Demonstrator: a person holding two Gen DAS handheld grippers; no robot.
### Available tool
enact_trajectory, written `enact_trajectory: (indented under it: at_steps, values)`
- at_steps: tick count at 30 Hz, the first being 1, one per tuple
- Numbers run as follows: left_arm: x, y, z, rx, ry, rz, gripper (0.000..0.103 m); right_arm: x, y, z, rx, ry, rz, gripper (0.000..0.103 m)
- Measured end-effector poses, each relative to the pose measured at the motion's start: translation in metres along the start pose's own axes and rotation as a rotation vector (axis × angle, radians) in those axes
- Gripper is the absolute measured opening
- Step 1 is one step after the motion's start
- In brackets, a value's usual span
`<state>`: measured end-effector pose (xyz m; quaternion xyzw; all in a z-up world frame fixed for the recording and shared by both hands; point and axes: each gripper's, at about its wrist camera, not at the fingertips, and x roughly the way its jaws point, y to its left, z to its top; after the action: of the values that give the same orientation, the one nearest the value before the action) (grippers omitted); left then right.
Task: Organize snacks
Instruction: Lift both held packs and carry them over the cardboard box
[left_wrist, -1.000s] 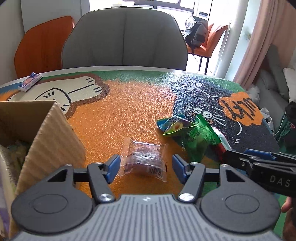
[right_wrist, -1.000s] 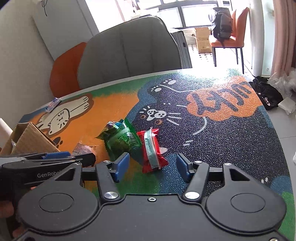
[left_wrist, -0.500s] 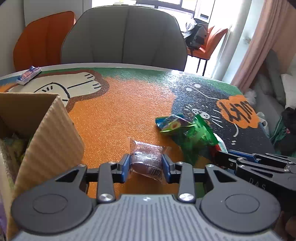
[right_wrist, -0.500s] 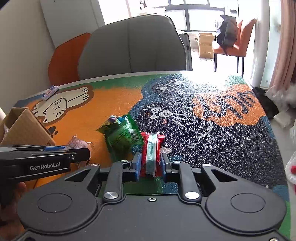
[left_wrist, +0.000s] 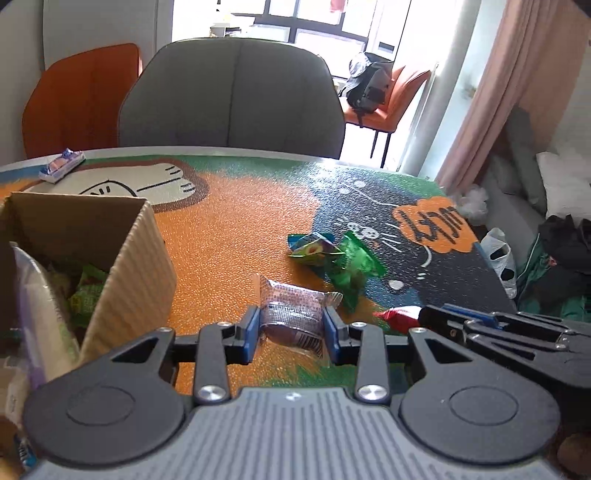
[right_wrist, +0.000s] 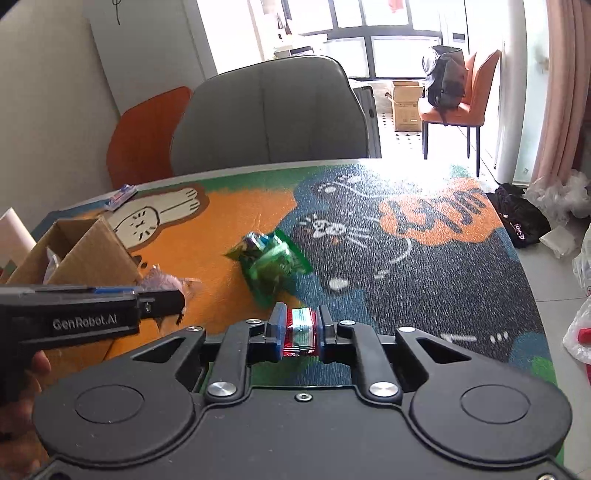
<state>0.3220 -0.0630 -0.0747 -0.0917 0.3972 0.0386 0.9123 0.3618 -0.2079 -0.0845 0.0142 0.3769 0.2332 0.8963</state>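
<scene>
My left gripper (left_wrist: 291, 326) is shut on a clear packet with a dark snack (left_wrist: 291, 310), held just above the table. My right gripper (right_wrist: 299, 328) is shut on a red snack packet (right_wrist: 300, 328), also lifted; its red end shows in the left wrist view (left_wrist: 397, 316). A green packet (left_wrist: 352, 271) and a blue-green packet (left_wrist: 312, 249) lie together on the mat; in the right wrist view they are the green packet (right_wrist: 273, 266) and the blue-green packet (right_wrist: 251, 243). An open cardboard box (left_wrist: 125, 258) with several snacks inside stands at the left; the right wrist view shows the box (right_wrist: 85, 254) too.
The round table carries a cartoon mat (left_wrist: 240, 221). A small blue packet (left_wrist: 61, 168) lies at its far left edge. A grey chair (left_wrist: 232, 99) and an orange chair (left_wrist: 81, 99) stand behind. Bags and clothes lie on the floor to the right (left_wrist: 561, 258).
Both grippers went from open to shut, the left on the clear packet and the right on the red packet. Both have since lifted and drawn back from the green packets.
</scene>
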Motion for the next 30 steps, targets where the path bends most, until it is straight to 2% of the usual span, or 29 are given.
enact_trajectory:
  at_steps: [10,12,16,18,20,21,22,23,25,30]
  values:
    - [-0.005,-0.005,-0.023,0.021,0.037,-0.019,0.035,-0.013,0.0,-0.027,-0.001,0.051,-0.012,0.016]
    - [-0.002,-0.006,-0.028,0.021,0.053,-0.024,0.035,-0.012,0.001,-0.03,-0.002,0.062,-0.018,0.025]
    - [0.004,-0.008,-0.035,0.029,0.082,-0.029,0.035,-0.008,0.003,-0.033,-0.018,0.066,-0.031,0.033]
    - [0.007,-0.007,-0.037,0.028,0.091,-0.026,0.035,-0.002,0.002,-0.033,-0.026,0.072,-0.044,0.044]
    - [0.009,-0.007,-0.038,0.025,0.097,-0.022,0.035,0.003,0.002,-0.035,-0.04,0.081,-0.057,0.043]
    - [0.009,-0.007,-0.037,0.024,0.097,-0.022,0.035,0.005,0.001,-0.035,-0.04,0.089,-0.053,0.039]
    - [0.009,-0.007,-0.037,0.024,0.097,-0.022,0.035,0.007,0.0,-0.036,-0.036,0.103,-0.045,0.032]
    - [0.007,-0.007,-0.036,0.024,0.094,-0.023,0.035,0.008,0.0,-0.037,-0.041,0.104,-0.04,0.019]
    - [0.003,-0.007,-0.033,0.023,0.081,-0.025,0.035,0.007,0.002,-0.035,-0.05,0.112,-0.031,0.018]
    - [-0.008,-0.003,-0.025,0.014,0.053,-0.032,0.035,-0.005,0.007,-0.027,-0.035,0.059,-0.026,0.017]
